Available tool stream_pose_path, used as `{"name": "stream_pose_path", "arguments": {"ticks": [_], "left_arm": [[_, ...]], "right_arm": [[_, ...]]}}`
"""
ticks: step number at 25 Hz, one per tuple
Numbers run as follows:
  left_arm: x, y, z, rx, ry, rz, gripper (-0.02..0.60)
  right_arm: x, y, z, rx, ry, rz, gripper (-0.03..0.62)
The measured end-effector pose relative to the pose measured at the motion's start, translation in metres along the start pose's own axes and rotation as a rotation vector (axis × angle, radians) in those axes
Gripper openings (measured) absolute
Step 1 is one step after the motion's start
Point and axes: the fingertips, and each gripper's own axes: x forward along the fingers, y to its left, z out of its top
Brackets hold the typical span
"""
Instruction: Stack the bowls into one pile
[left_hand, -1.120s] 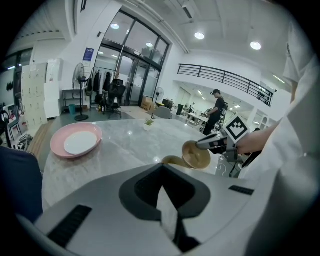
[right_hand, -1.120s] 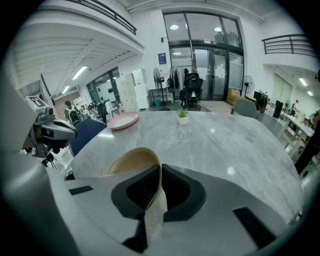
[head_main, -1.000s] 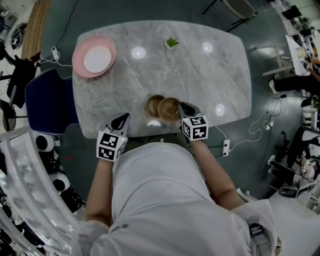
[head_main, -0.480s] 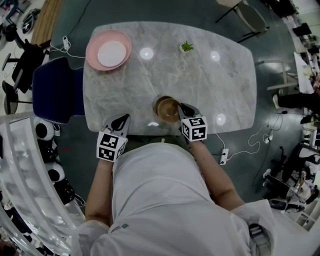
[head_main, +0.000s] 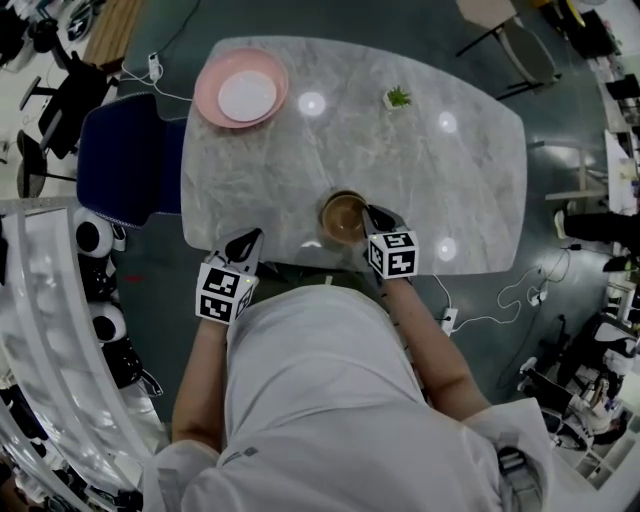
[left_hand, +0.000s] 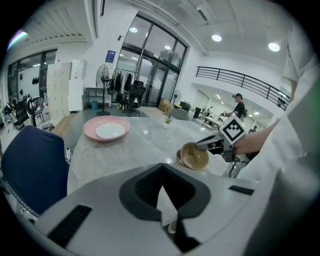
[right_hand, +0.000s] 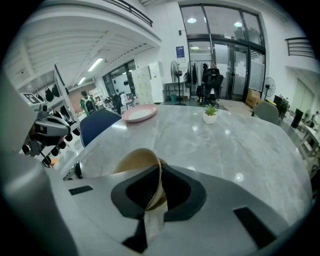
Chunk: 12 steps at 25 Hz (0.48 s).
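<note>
A brown bowl (head_main: 344, 218) hangs tilted near the near edge of the marble table (head_main: 440, 170). My right gripper (head_main: 376, 216) is shut on its right rim. In the right gripper view the thin tan rim (right_hand: 156, 182) is pinched between the jaws. The left gripper view shows this bowl (left_hand: 195, 156) leaning over a second brown bowl (left_hand: 178, 158), which rests on the table beneath it and is mostly hidden. My left gripper (head_main: 245, 241) stays at the table's near edge, well left of the bowls, shut with nothing in it.
At the far left corner a pink plate (head_main: 214, 96) holds a white dish (head_main: 248, 95). A small potted plant (head_main: 398, 97) stands at the far side. A blue chair (head_main: 120, 160) is beside the table's left edge.
The two bowls sat side by side a second ago. My right gripper has carried its bowl left, over the other one. The left gripper has not moved.
</note>
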Motion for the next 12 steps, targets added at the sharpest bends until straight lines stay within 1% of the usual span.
{"name": "stream_pose_path", "arguments": {"ticks": [12], "left_arm": [[-0.008,0.000,-0.009,-0.032,0.015,0.040,0.002]], "right_arm": [[0.015,-0.005,-0.004,-0.009,0.021,0.017,0.032]]}}
